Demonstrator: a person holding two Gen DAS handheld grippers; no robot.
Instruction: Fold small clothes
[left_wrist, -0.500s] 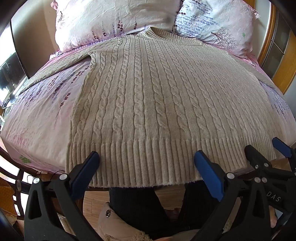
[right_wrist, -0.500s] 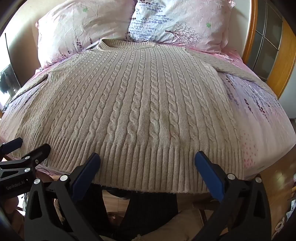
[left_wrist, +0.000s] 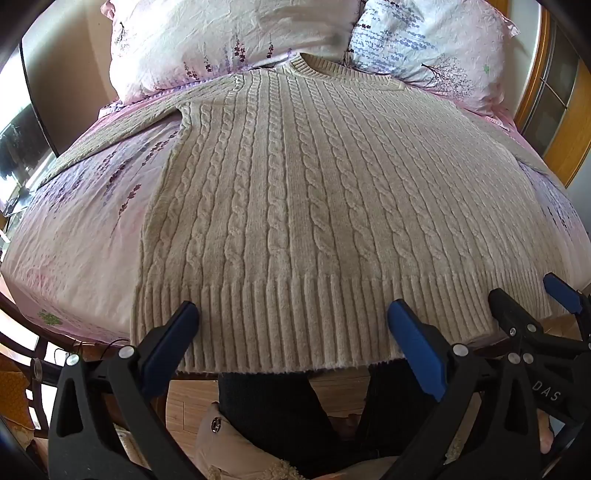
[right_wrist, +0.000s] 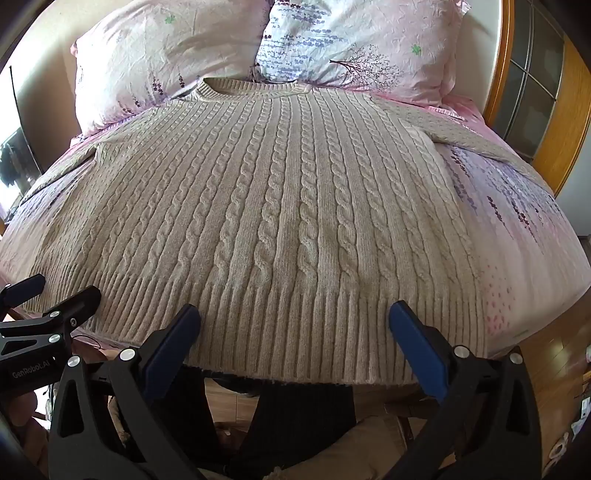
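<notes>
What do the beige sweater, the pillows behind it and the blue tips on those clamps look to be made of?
Sweater: thick knitted yarn, probably wool or acrylic; raised cable twists, ribbed hem, fuzzy matte surface.
Pillows: thin woven fabric, likely cotton; fine creases and a printed floral pattern.
Blue pads on the right gripper: smooth, matte, probably rubber or soft plastic, on black hard plastic arms with metal rivets.

We are in a home bedroom. We see a bed under a pink floral sheet, with two matching pillows propped at its head. A wooden-framed glazed door stands at the right, a dark screen at the left, and wood flooring runs below the bed's near edge.
</notes>
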